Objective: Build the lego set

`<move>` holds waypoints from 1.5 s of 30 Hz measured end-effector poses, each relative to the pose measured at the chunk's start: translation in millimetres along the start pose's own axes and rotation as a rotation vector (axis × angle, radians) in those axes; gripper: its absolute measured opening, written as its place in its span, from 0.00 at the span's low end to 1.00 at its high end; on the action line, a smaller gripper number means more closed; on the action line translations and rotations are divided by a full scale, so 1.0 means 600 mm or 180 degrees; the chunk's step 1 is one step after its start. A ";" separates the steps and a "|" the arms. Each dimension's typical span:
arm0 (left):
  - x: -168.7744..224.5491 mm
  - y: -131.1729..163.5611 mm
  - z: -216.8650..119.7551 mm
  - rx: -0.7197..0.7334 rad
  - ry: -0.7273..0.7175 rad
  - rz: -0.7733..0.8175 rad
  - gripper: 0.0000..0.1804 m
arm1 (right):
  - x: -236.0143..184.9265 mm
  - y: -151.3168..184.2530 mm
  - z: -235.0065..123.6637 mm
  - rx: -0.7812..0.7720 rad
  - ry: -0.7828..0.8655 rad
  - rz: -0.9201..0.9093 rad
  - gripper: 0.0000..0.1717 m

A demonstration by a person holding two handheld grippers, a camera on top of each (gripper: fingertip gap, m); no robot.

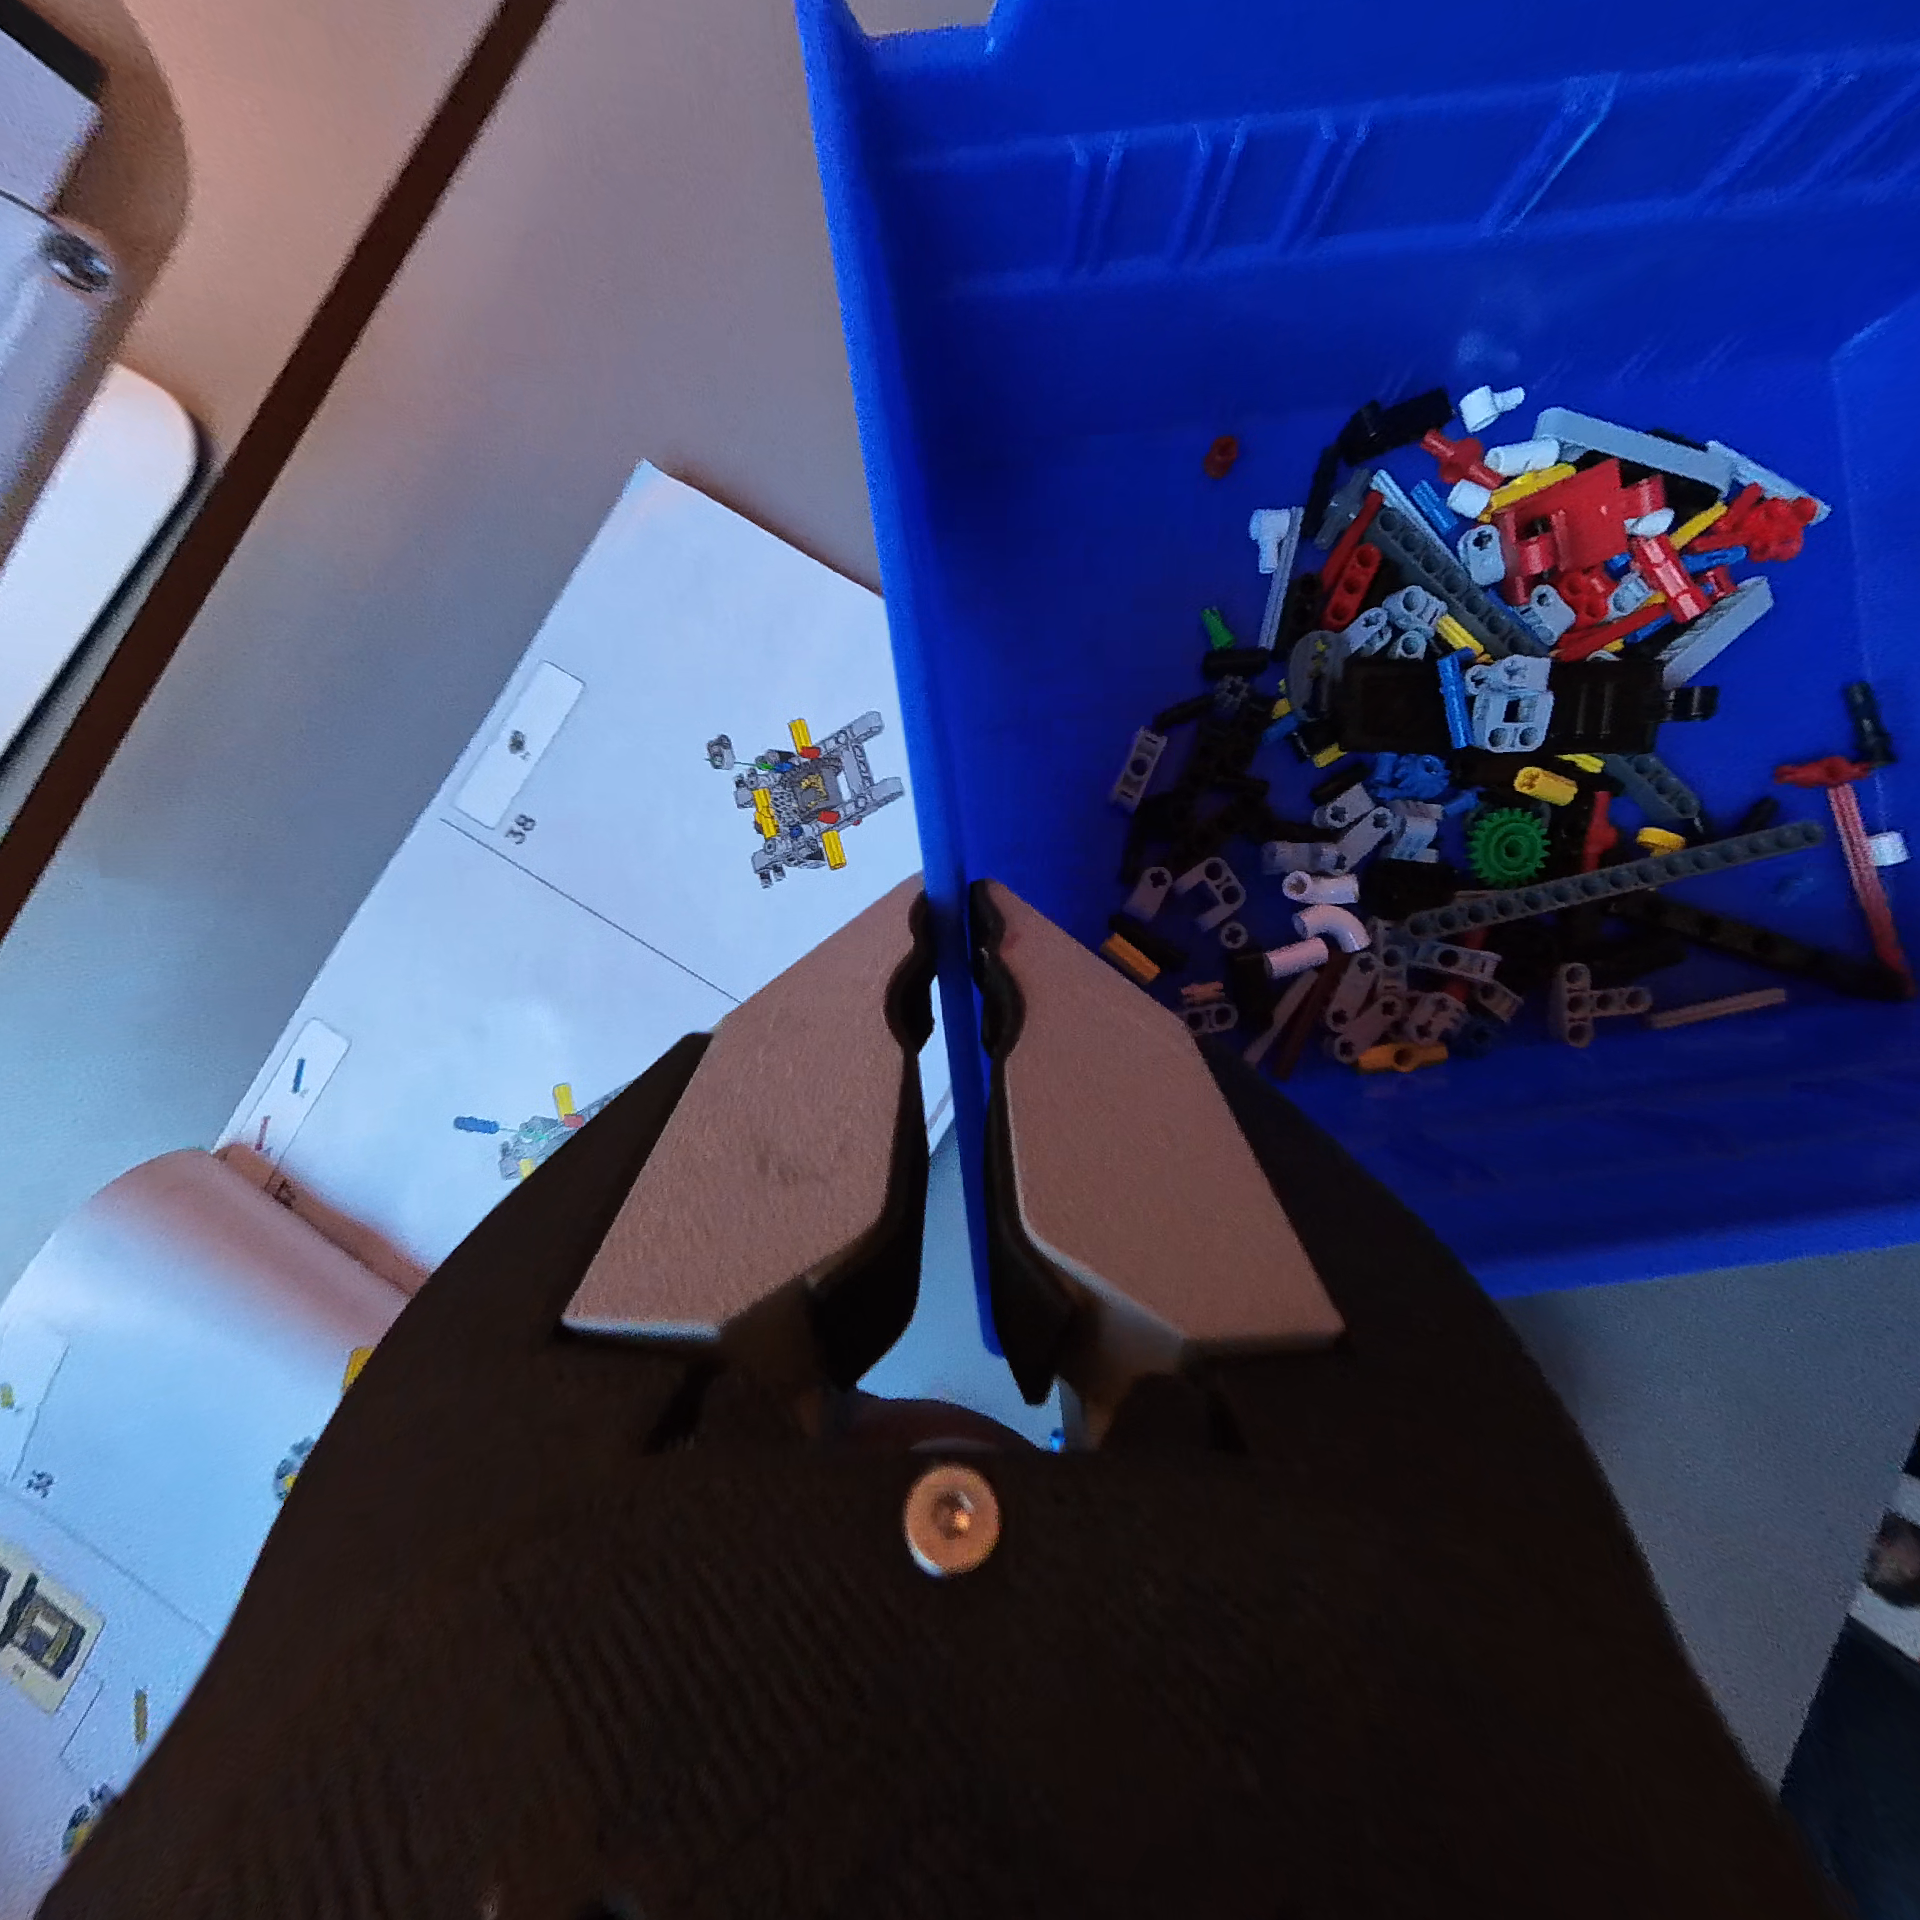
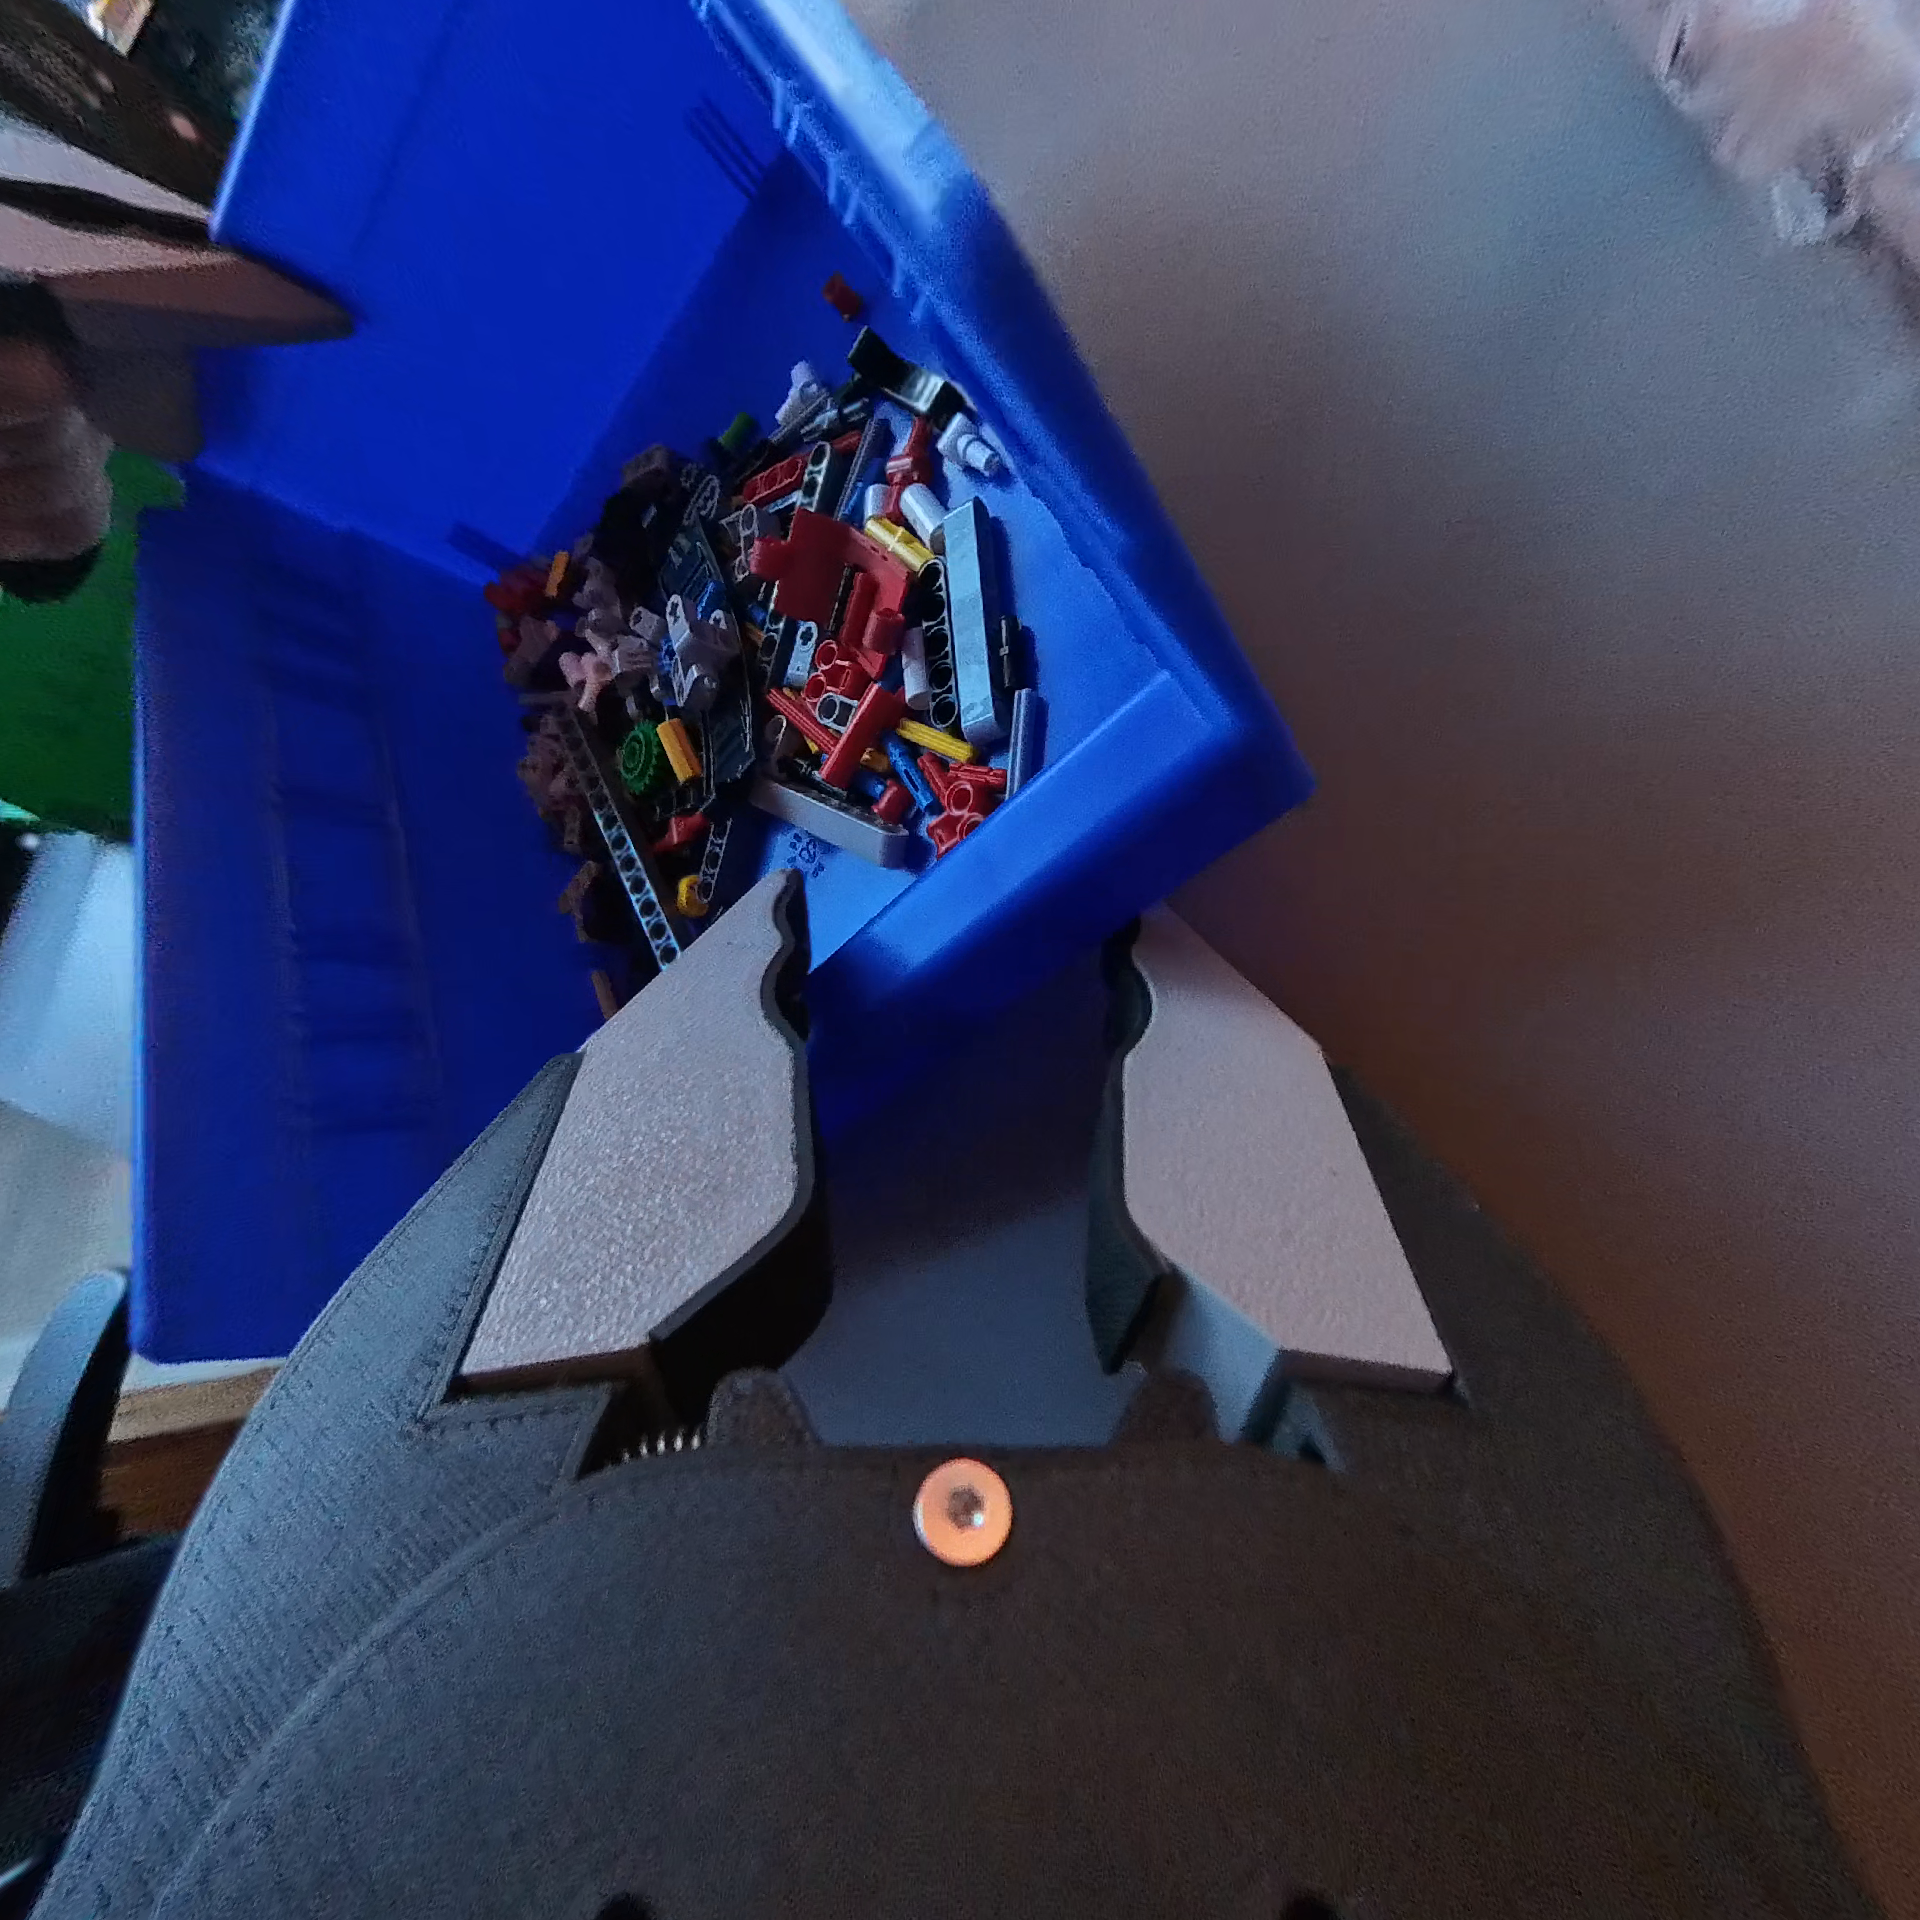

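A blue plastic bin (image 1: 1351, 260) holds a pile of small building pieces (image 1: 1507, 707) in red, black, grey, yellow and blue, with a green gear (image 1: 1507, 847) among them. My left gripper (image 1: 951, 904) is shut on the bin's thin side wall (image 1: 883, 520), one pad on each face. In the right wrist view the bin (image 2: 416, 727) is tilted and the pieces (image 2: 810, 644) lie toward its low front lip (image 2: 1091, 831). My right gripper (image 2: 961, 935) straddles that thick lip, one finger (image 2: 727, 1039) inside and one outside, and the lip fills the gap between the pads.
An open white instruction booklet (image 1: 582, 831) lies on the pale table (image 1: 468, 436) left of the bin. A dark strip (image 1: 291, 416) crosses the far left. In the right wrist view, a tan gripper finger (image 2: 156, 281) shows at the bin's far left wall, with green material (image 2: 62, 686) below it. Across from one pair of fingers to the other is roughly 25 cm.
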State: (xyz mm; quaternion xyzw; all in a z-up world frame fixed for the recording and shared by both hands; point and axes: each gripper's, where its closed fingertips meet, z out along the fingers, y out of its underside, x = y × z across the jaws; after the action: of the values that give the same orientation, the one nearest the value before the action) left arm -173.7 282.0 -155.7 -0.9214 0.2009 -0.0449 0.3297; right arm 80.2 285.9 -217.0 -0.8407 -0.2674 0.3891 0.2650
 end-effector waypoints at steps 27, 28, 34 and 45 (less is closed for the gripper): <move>-0.273 0.084 -0.259 0.0165 -0.0789 -0.0646 0.00 | -0.290 -0.176 0.168 0.0261 -0.0064 -0.0513 0.25; -0.288 0.093 -0.271 0.0180 -0.0820 -0.0674 0.00 | -0.306 -0.177 0.181 0.0281 -0.0084 -0.0508 0.25; -0.361 0.157 -0.343 0.0189 -0.1028 -0.0792 0.01 | -0.405 -0.162 0.252 0.0391 -0.0188 -0.0532 0.24; -0.445 0.235 -0.356 0.0357 -0.0992 -0.0932 0.02 | -0.488 -0.128 0.326 0.0597 0.0086 -0.0698 0.25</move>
State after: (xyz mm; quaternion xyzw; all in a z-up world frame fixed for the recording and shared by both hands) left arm -511.9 163.8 -64.0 -0.9168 0.0087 0.0395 0.3974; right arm -256.5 195.3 -125.2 -0.7832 -0.3165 0.3698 0.3869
